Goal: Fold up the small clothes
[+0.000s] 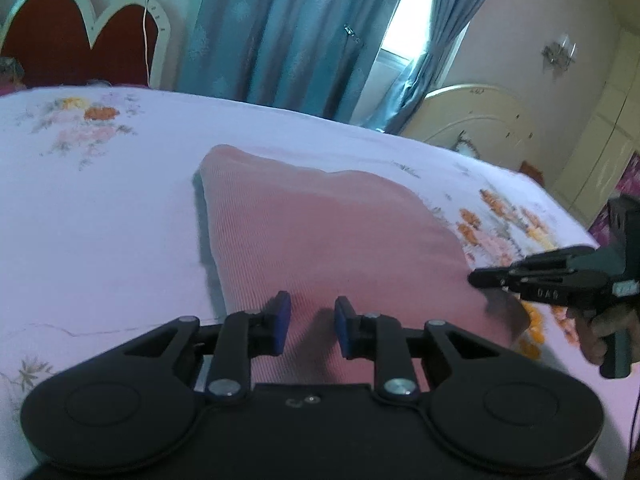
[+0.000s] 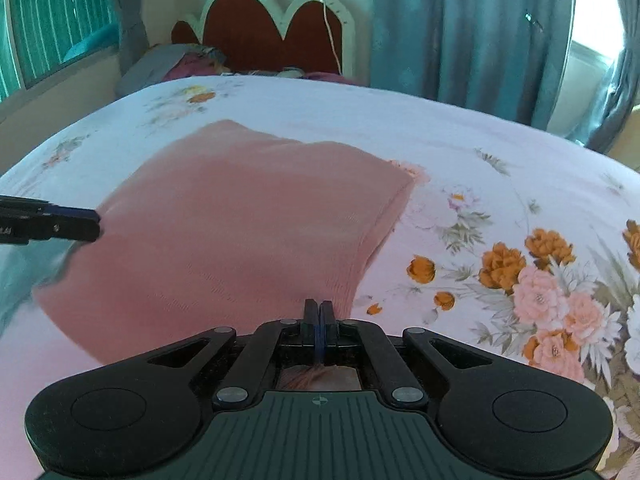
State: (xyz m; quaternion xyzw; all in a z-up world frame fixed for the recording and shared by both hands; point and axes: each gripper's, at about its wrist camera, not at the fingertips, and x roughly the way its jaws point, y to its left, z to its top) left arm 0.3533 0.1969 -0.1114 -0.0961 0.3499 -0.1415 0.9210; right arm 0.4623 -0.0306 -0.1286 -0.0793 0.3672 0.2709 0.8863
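- A pink ribbed garment (image 2: 240,232) lies folded into a rough rectangle on a bed, spread flat over a floral bedsheet (image 2: 500,184) printed with orange and pink flowers.
- The garment's near edge runs right under both grippers; its far corners point toward the headboard (image 2: 276,28) and the blue curtains (image 1: 288,28).
- The left gripper (image 1: 312,322) sits at the near edge of the cloth, jaws apart with a clear gap between the blue pads (image 1: 282,316). Pink fabric shows through that gap, and nothing is pinched between the fingers.
- The right gripper (image 2: 319,320) sits at the garment's near right corner, jaws pressed together. From its own camera the cloth edge meets the fingertips, but whether fabric is caught between them cannot be told.
- In the left wrist view the right gripper (image 1: 482,279) appears from the side, closed, its tip at the garment's right edge, with a hand (image 1: 596,332) on its handle.
- A cream cabinet (image 1: 476,116) stands beyond the bed.
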